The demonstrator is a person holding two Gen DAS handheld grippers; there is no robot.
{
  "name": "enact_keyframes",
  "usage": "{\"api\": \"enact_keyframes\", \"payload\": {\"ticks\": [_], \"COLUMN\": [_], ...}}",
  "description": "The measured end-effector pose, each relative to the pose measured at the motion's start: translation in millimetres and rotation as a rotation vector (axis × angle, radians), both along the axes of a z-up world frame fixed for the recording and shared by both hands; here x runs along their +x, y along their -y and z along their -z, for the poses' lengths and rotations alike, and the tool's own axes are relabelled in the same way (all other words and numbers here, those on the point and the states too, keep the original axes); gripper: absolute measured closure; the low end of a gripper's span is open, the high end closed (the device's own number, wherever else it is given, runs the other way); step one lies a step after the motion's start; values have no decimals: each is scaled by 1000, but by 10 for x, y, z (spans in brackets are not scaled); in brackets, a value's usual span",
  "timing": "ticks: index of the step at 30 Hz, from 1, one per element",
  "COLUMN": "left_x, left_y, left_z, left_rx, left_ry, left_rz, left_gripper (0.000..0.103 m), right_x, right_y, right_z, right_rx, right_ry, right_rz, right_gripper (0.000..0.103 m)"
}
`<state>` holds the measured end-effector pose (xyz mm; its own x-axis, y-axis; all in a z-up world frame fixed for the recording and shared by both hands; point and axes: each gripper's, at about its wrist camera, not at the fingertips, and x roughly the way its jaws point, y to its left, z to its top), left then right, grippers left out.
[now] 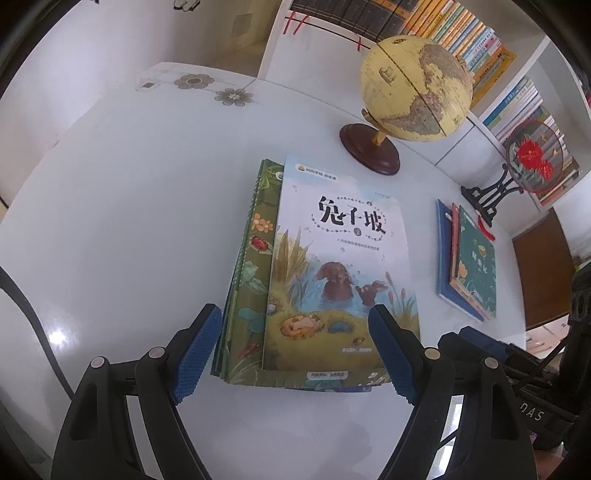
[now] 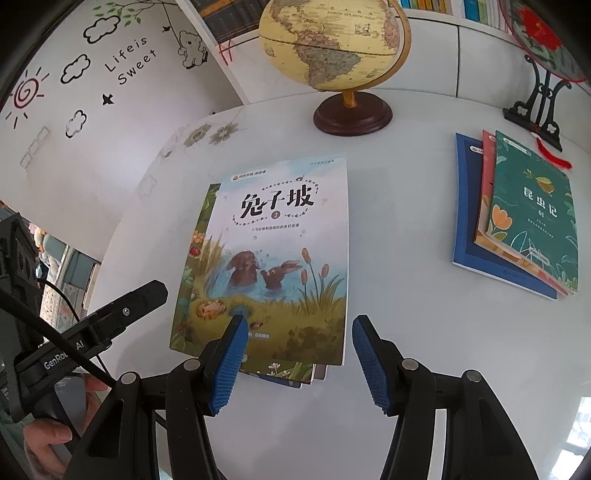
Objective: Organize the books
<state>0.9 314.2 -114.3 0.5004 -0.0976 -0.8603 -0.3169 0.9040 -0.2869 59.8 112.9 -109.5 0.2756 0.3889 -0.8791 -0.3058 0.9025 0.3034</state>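
- The left gripper (image 1: 295,343) hovers at the near edge of a stack of books (image 1: 332,269) on a white table (image 1: 129,221); its jaws are spread wide, one blue pad on each side of the stack's near end; whether the pads touch the stack cannot be told.
- The right gripper (image 2: 295,354) hangs above the same stack (image 2: 266,266), jaws spread and holding nothing; its left pad covers part of the top cover, its right pad sits over bare table.
- The top book shows rabbits in a pond; a green flowered book peeks out beneath it on the left; lower books show only as thin edges, their number unclear.
- A second pile (image 2: 517,218), blue, red and green covers fanned, lies well apart to the right; bare table runs between the two piles.
- A globe (image 1: 413,88) on a dark wooden base stands behind the stack; its top is cut off in the right wrist view.
- A round fan on a black stand (image 1: 517,166) is by the table's far right edge, partly cut off.
- Bookshelves (image 1: 461,33) fill the background, titles too small to read.
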Motion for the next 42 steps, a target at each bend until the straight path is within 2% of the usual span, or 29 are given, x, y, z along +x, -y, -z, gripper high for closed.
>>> {"api": "enact_keyframes", "payload": {"ticks": [4,29,42], "left_x": [-4,69,51], "left_y": [26,27,56], "left_z": [44,53,42], "left_rx": [27,-15,-10], "left_ry": [-22,-18,-17], "left_rz": [16,10,22], "left_gripper": [23,23,23], "right_x": [-18,62,41], "right_y": [-33,23,1], "right_z": [33,51,75], "right_rx": [-11,17,24], "right_ry": [-6,-20,-31], "right_rz": [-5,25,20], "right_gripper": [46,46,46]}}
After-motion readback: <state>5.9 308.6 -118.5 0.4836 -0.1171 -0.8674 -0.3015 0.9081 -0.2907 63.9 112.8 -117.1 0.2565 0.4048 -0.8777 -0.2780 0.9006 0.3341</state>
